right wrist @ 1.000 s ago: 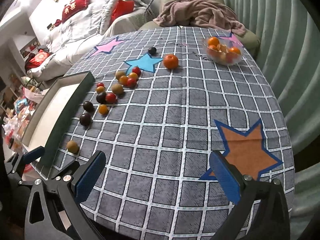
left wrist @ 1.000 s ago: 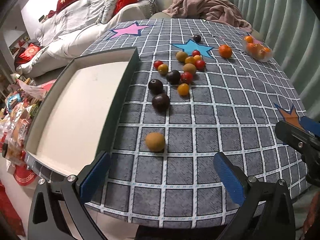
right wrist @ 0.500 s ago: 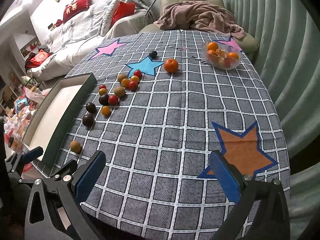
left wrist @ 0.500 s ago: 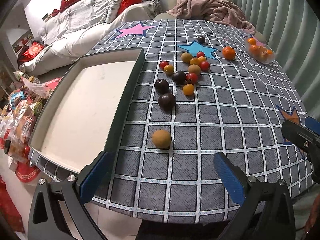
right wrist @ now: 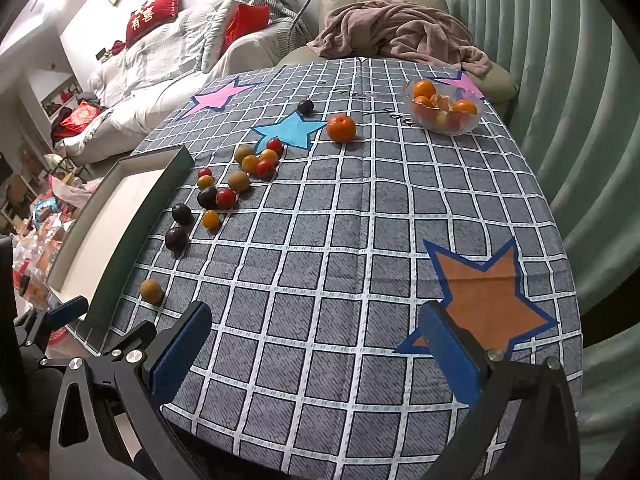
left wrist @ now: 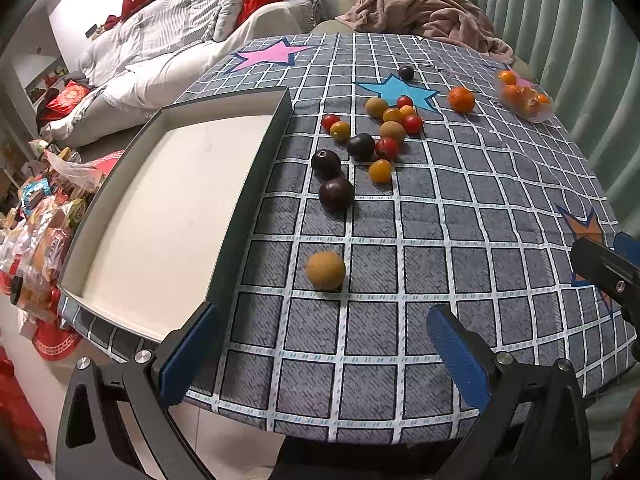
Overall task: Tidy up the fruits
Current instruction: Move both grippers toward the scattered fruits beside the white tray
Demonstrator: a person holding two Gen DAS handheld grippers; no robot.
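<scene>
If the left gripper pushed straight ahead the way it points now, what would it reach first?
Most likely the lone tan fruit, which sits almost centred ahead of the open left gripper on the checked tablecloth. Nothing lies between them, though the gripper's height above the cloth is unclear.

Loose fruits (left wrist: 362, 146) (mixed colours) beside tray (left wrist: 256, 184)

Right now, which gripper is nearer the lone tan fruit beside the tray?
Left. The left gripper sits just short of the tan fruit, open. The right gripper hovers farther to its right, open.
</scene>
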